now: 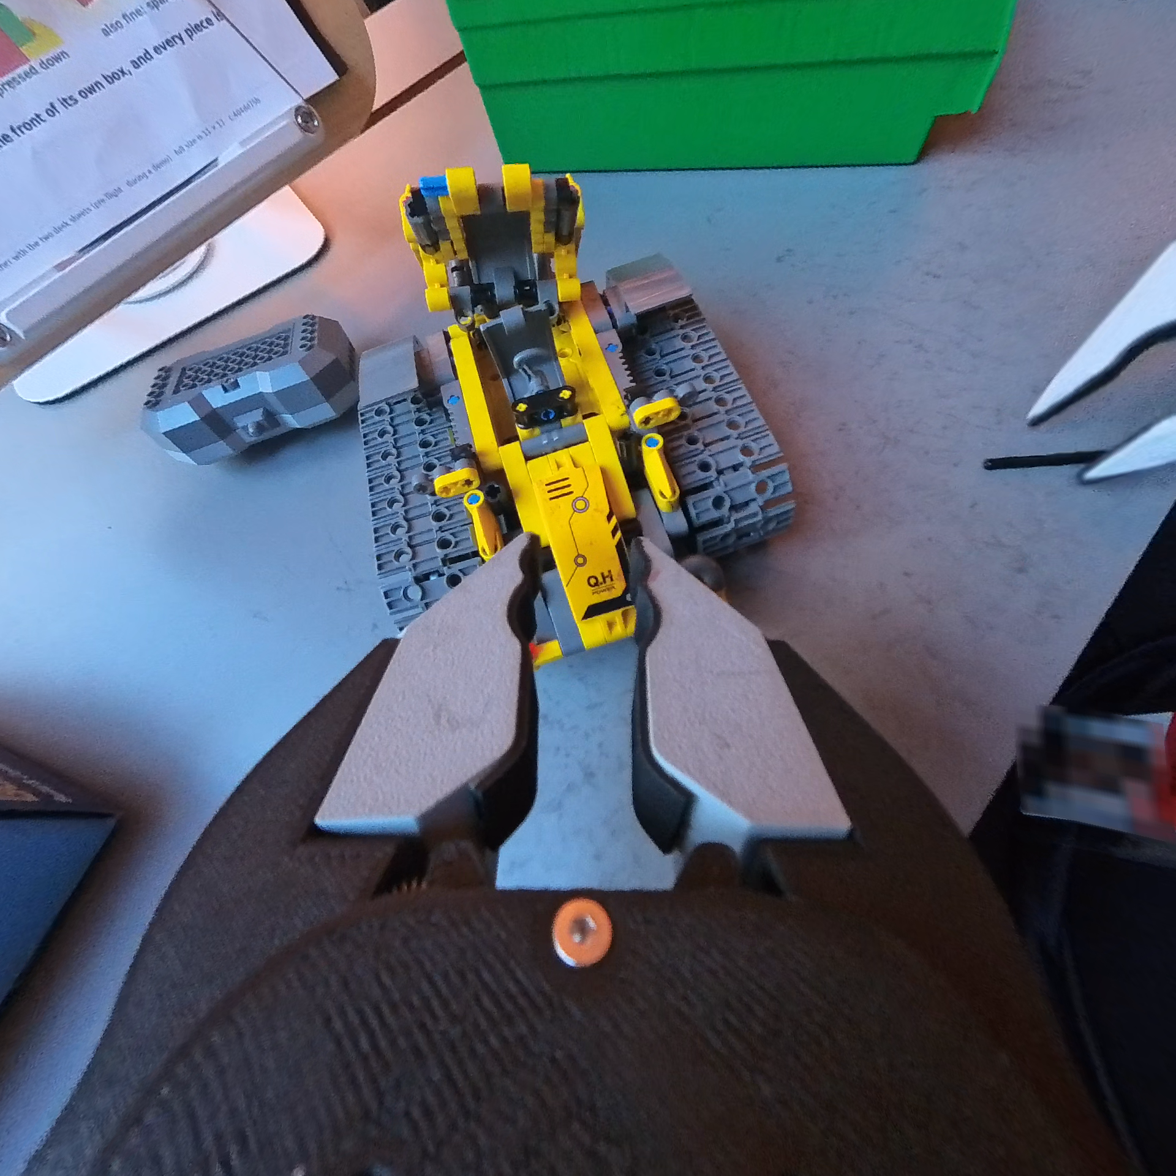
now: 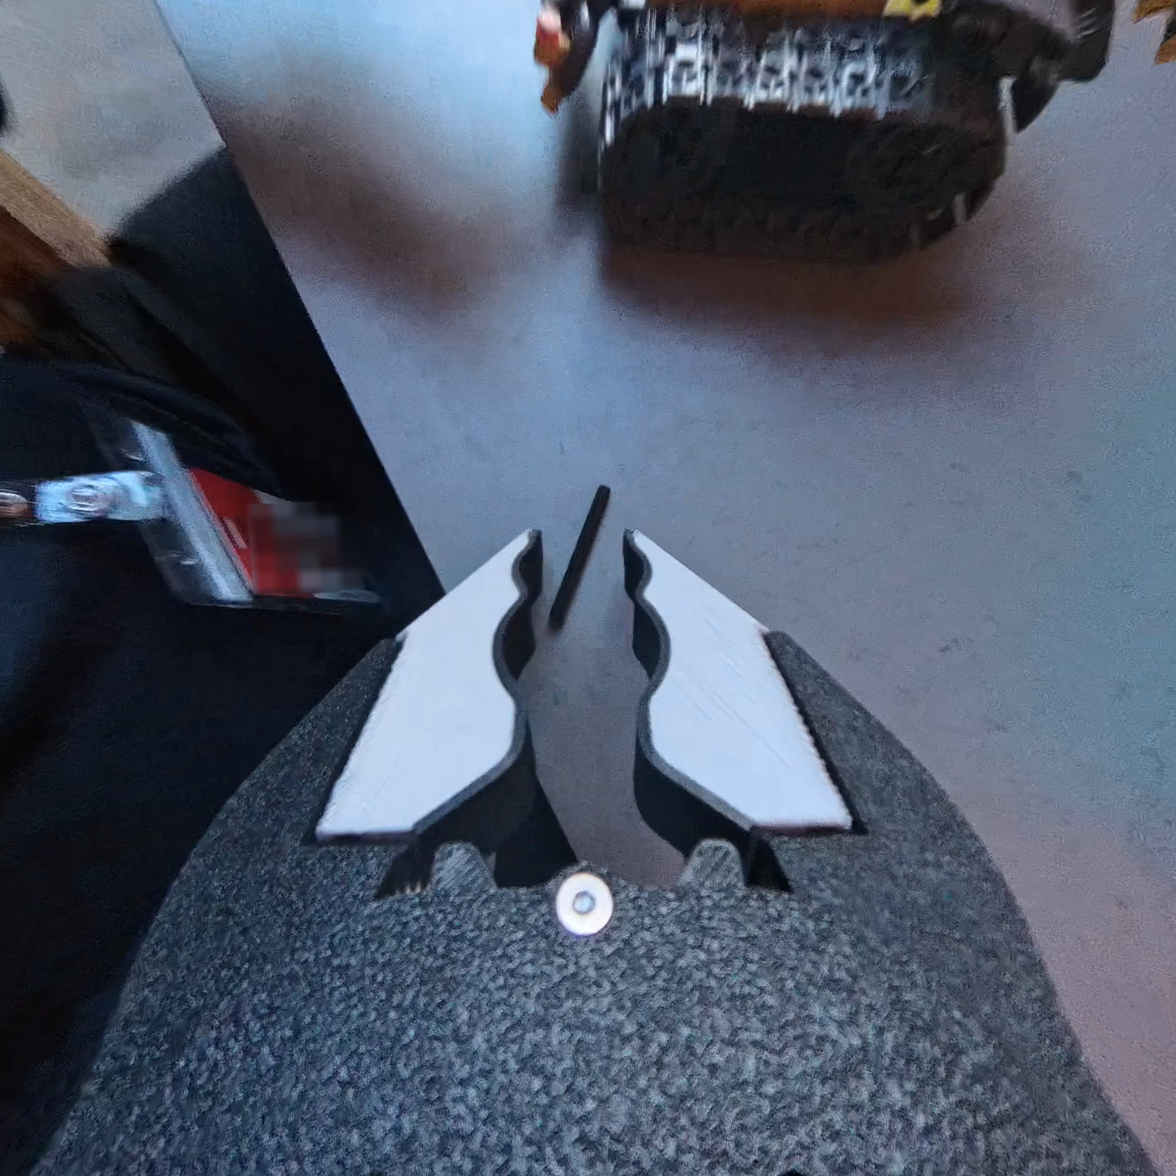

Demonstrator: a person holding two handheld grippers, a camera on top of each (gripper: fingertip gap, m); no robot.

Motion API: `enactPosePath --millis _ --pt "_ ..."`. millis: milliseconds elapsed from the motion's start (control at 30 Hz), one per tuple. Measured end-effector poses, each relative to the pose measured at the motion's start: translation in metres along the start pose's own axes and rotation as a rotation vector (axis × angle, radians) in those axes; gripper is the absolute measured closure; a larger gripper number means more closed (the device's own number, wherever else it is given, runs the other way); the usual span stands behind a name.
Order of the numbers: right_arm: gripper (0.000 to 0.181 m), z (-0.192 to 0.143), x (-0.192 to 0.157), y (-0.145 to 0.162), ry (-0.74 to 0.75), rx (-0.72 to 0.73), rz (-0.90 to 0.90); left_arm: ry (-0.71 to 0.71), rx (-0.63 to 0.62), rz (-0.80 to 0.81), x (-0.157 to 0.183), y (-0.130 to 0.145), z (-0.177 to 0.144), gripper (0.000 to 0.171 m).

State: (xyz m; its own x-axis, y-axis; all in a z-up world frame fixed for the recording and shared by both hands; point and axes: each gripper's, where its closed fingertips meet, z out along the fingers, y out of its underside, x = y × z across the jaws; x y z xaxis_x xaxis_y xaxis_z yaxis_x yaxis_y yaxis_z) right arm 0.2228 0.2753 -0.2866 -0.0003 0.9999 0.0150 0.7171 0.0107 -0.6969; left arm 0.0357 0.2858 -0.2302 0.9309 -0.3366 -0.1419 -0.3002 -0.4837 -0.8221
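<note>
A yellow and grey brick-built tracked vehicle (image 1: 560,407) stands on the grey table (image 1: 891,382). My left gripper (image 1: 583,547) is closed around the rear of its yellow body, with one finger against each side. In the right wrist view my right gripper (image 2: 582,538) is open and low over the table. A thin black axle rod (image 2: 579,560) lies on the table between its fingertips, touching neither. The vehicle (image 2: 795,127) is blurred at the top of that view. The left wrist view shows the right gripper (image 1: 1113,382) at the right edge, with the rod (image 1: 1037,459) beside it.
Stacked green bins (image 1: 732,83) stand behind the vehicle. A printed sheet on a metal stand (image 1: 127,140) is at the back left, with a grey brick-built block (image 1: 254,388) in front of it. A person in dark clothing (image 2: 127,636) is at the table's edge (image 2: 305,356). My hands' fingertips stand some 20 cm from each other.
</note>
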Motion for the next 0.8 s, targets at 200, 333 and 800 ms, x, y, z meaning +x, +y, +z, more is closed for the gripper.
enactPosePath --millis 200,333,800 --pt "0.181 -0.008 0.044 0.02 0.197 -0.056 0.002 -0.027 0.031 -0.032 -0.007 -0.006 -0.006 0.138" --pt "0.181 -0.032 0.101 0.047 0.294 -0.024 0.15 -0.016 0.027 -0.071 -0.009 -0.004 -0.005 0.128" --pt "0.162 -0.062 0.128 0.018 0.348 0.166 0.2 0.113 -0.055 -0.196 0.001 -0.022 0.031 0.076"
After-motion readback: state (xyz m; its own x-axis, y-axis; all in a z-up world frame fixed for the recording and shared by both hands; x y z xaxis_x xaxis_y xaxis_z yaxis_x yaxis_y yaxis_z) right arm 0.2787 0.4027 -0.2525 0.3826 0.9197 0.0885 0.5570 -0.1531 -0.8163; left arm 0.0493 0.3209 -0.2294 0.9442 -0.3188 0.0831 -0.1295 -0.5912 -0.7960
